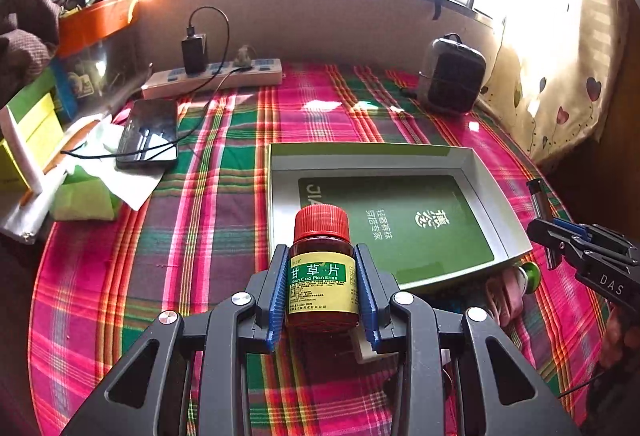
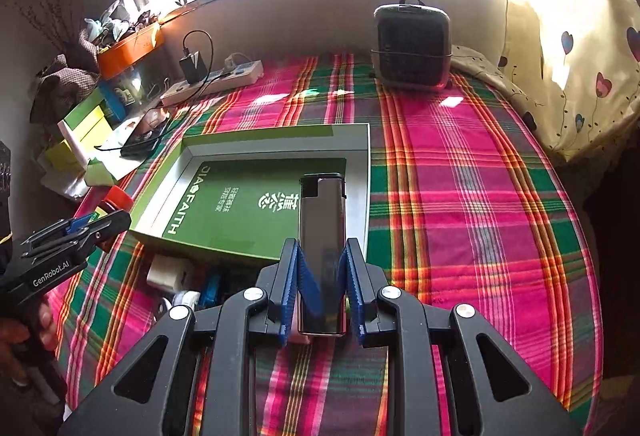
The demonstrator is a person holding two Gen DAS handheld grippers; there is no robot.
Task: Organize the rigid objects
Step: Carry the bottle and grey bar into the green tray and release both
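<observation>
**Both grippers loaded above plaid cloth, tray lying between them**

Far left: a phone (image 1: 147, 134) lies flat on the cloth (image 1: 216, 228), cable attached; behind it a power strip (image 1: 212, 78) runs along the wall, a charger plugged in; cluttered boxes and paper sit at the left edge.

Left gripper (image 1: 323, 290): blue pads pinch a brown bottle (image 1: 322, 276) by its yellow label; bottle upright, red cap clear above the pads; it is held just near-left of the tray.

Centre: a shallow white tray (image 1: 502, 196) rests on the cloth; a green card covers its floor; small items lie against its near edge, too hidden to identify.

Right gripper (image 2: 321, 286): pads pressed on a chrome lighter (image 2: 322, 236), gripped at its lower half, black head pointing away; it is held over the tray's near-right corner.

Far right: a small heater (image 2: 412, 48) stands by the wall; a curtain hangs beyond it.
</observation>
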